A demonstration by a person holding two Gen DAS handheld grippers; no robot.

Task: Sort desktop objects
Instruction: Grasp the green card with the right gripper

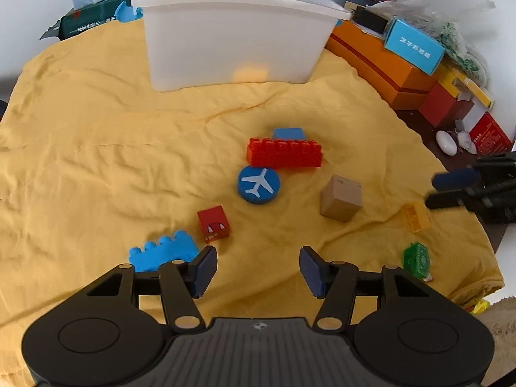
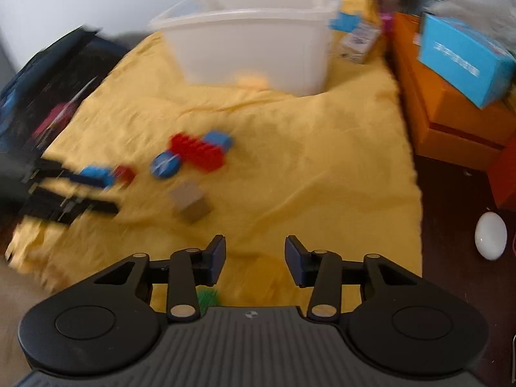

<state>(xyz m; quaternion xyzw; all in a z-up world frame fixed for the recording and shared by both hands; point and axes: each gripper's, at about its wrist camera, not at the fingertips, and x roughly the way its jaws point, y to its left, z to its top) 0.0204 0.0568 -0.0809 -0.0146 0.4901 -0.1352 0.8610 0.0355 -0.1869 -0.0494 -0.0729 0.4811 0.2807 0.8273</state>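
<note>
- Your left gripper hangs over the near part of the yellow cloth with its jaws spread apart and nothing between the pads.
- Just beside its left finger lies a light blue studded brick, partly hidden behind the linkage.
- Next right, a small red cube with a printed face sits close ahead of that finger, apart from it.
- Further in lies a blue round disc with a white aeroplane; its upper edge touches or lies under the long red studded brick, and a blue block sits directly behind that brick.
- At the far edge of the cloth stands the white plastic bin, upright; an orange patch shows through its front wall low down.
- Right of the disc, a brown cube stands on its own, well apart from the others.
- Near the cloth's right edge lie a yellow clear brick and, nearer you, a green clear brick.
- Your right gripper also has its jaws spread and empty, over bare cloth; its view is blurred. From the left wrist view its fingers reach in just beside the yellow clear brick; contact cannot be told.
- Off the cloth to the right sit an orange box and a white oval object.
</note>
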